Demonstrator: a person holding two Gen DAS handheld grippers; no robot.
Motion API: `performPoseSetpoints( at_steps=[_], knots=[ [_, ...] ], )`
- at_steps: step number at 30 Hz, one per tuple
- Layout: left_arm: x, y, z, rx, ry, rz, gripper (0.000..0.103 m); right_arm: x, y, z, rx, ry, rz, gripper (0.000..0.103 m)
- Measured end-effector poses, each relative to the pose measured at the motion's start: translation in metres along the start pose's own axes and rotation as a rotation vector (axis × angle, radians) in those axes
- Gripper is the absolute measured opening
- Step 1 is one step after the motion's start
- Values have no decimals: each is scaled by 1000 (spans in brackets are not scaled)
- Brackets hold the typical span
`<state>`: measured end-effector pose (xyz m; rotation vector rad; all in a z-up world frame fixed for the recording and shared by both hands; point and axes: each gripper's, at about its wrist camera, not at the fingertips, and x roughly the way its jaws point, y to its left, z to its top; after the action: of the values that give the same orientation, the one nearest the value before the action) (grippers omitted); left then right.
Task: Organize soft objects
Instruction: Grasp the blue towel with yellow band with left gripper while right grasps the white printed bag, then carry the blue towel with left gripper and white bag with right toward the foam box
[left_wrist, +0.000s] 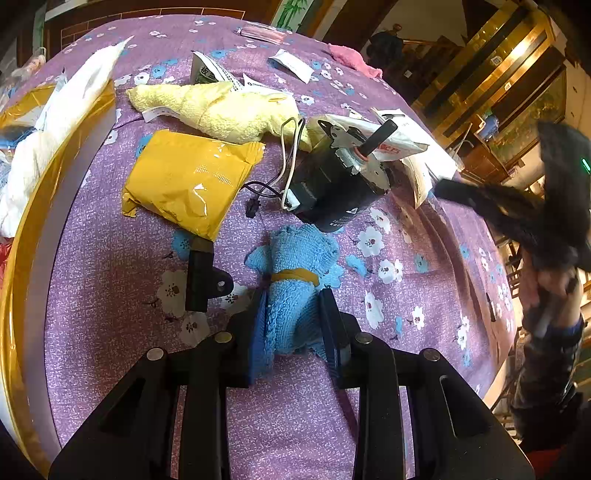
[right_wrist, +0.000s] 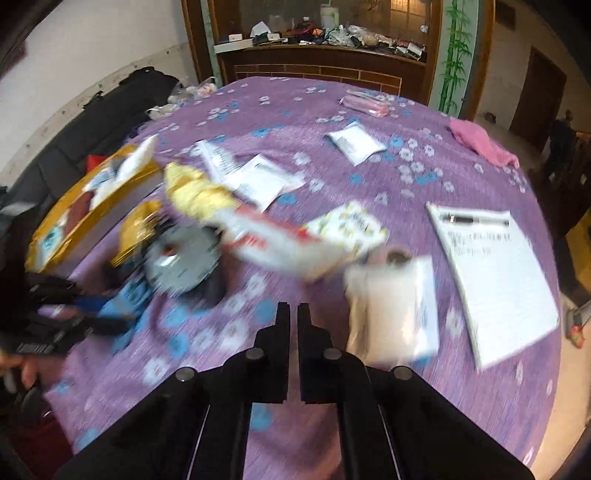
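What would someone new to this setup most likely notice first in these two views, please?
Probably the left gripper shut on a rolled blue towel with a yellow band, low in the left wrist view on the purple flowered tablecloth. Just beyond it lie a black motor with loose wires and a yellow packet. In the blurred right wrist view, the right gripper is shut and empty above the cloth.

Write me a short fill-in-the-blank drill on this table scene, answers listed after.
1. The left gripper is shut on a rolled ____ towel.
2. A ____ band wraps that towel.
3. The right gripper jaws are shut on ____.
4. A pen lies on the white ____.

Answers: blue; yellow; nothing; notepad
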<state>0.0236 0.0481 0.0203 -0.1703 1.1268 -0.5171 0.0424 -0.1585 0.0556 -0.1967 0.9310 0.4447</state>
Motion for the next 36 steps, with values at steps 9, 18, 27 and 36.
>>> performPoseSetpoints(
  at_steps=[9,18,27,36],
  knots=[
    [4,-4,7,-6,3,30,30,15,4,35,-154,-2,-137,23],
    [3,-2,11,-12,11,33,30,54,25,59,-329,80,-197,45],
    [8,-2,15,-16,24,34,30,42,8,41,-191,28,-158,12],
    [12,-6,15,-8,8,31,26,-6,-19,-2,64,-112,44,11]
  ],
)
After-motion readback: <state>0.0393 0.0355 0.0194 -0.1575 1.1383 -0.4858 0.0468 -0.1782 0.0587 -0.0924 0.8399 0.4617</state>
